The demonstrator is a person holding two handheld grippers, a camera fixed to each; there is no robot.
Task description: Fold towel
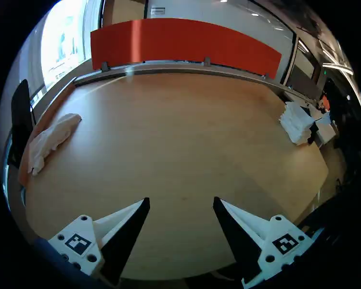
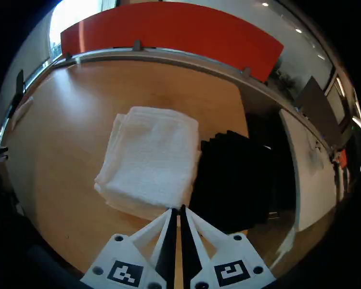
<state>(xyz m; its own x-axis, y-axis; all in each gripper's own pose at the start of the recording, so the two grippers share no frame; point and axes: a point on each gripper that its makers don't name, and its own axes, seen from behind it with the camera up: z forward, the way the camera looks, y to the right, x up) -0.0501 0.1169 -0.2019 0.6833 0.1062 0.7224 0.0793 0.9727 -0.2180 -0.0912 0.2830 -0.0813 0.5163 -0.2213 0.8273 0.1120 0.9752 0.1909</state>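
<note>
In the right gripper view a stack of folded white towels point(image 2: 151, 159) lies on the wooden table point(image 2: 60, 144), close to its right edge. My right gripper point(image 2: 177, 209) is shut, with its tips at the stack's near edge and no cloth visible between them. In the left gripper view my left gripper point(image 1: 180, 200) stands open above bare table point(image 1: 180, 130) with nothing between its fingers. A crumpled cream towel point(image 1: 50, 139) lies far left by the table edge. The folded stack point(image 1: 296, 123) sits far right.
A red panel point(image 1: 180, 41) on a metal rail runs along the table's far edge. A black chair point(image 2: 238, 178) stands just off the table, right of the folded stack. Another dark chair back point(image 1: 21, 115) stands at the left edge. More desks point(image 1: 325, 120) lie beyond.
</note>
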